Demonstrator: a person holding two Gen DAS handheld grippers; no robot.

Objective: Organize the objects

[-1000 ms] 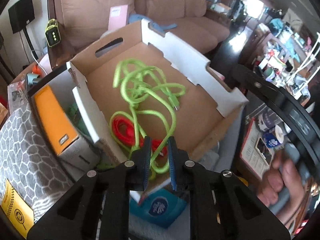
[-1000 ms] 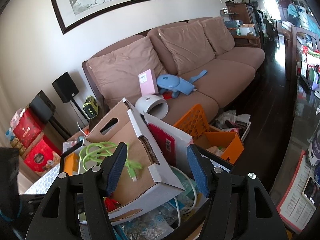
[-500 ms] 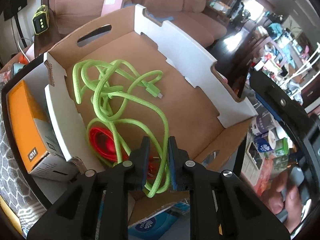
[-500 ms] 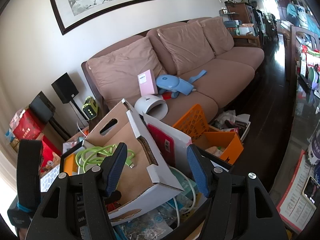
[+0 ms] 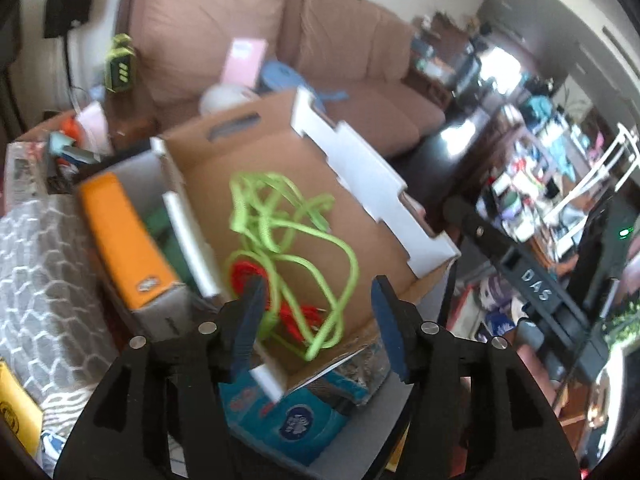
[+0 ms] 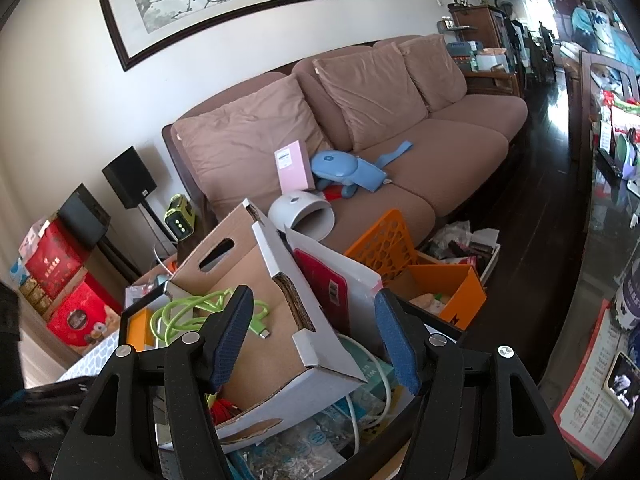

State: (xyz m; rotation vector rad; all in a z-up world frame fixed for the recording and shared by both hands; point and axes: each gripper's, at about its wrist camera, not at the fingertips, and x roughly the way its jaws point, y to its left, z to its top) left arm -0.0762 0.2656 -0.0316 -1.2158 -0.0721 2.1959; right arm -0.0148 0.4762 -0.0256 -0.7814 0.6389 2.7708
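The left gripper (image 5: 316, 320) has just been opening its jaws; they stand apart with nothing clamped, poised over the near end of the cardboard box (image 5: 360, 184). Just beyond and below them the green cable (image 5: 280, 216) lies loose in a tangle on the box floor, with the red cable (image 5: 246, 274) partly under it, closest to the left jaw. Left of the jaws, outside the box wall, sits an orange box (image 5: 120, 240); under the near box corner is a blue packet (image 5: 288, 420).

The right gripper (image 6: 312, 340) holds its jaws wide apart and empty, with the corner of the same box (image 6: 280, 272) between them in view. The green cable (image 6: 180, 316) shows behind the left jaw. Beyond the right jaw stands an orange basket (image 6: 384, 240). Farther off is the brown sofa (image 6: 400, 128), carrying a pink box (image 6: 294, 166) and a blue toy (image 6: 344, 170).
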